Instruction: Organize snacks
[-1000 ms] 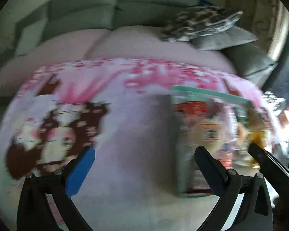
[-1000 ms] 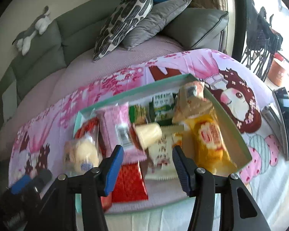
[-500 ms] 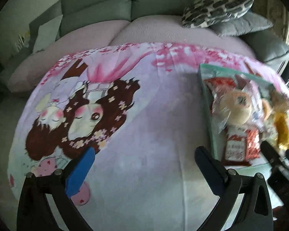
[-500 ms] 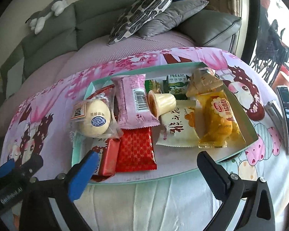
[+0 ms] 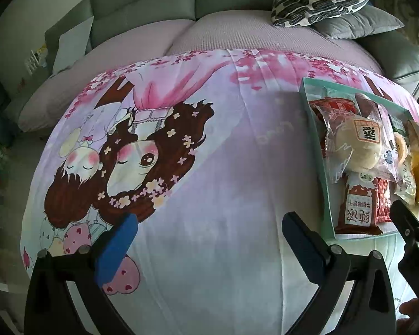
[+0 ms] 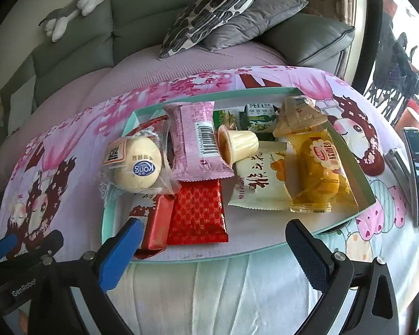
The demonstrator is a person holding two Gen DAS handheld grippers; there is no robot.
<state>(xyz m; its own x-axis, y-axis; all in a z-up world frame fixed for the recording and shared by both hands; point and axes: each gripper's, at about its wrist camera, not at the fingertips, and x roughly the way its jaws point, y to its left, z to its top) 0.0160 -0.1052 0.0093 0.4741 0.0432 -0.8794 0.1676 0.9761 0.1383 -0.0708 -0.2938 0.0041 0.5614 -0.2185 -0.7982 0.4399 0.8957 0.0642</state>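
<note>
Now both spread grippers, left gripper (image 5: 209, 233) and right gripper (image 6: 213, 240), hover before the snack tray (image 6: 181, 258).

Both wrist views angled down, close over printed cloth (image 5: 223, 195), sharing tray (image 6: 117, 217), edges perhaps distorted

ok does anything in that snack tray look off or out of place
Mostly a jumble. The jelly cup lies tipped on its side against the pink wrapper, and the round bun spills over the tray's left rim. Packets overlap at mixed angles. Nothing looks torn or spilled.
</note>
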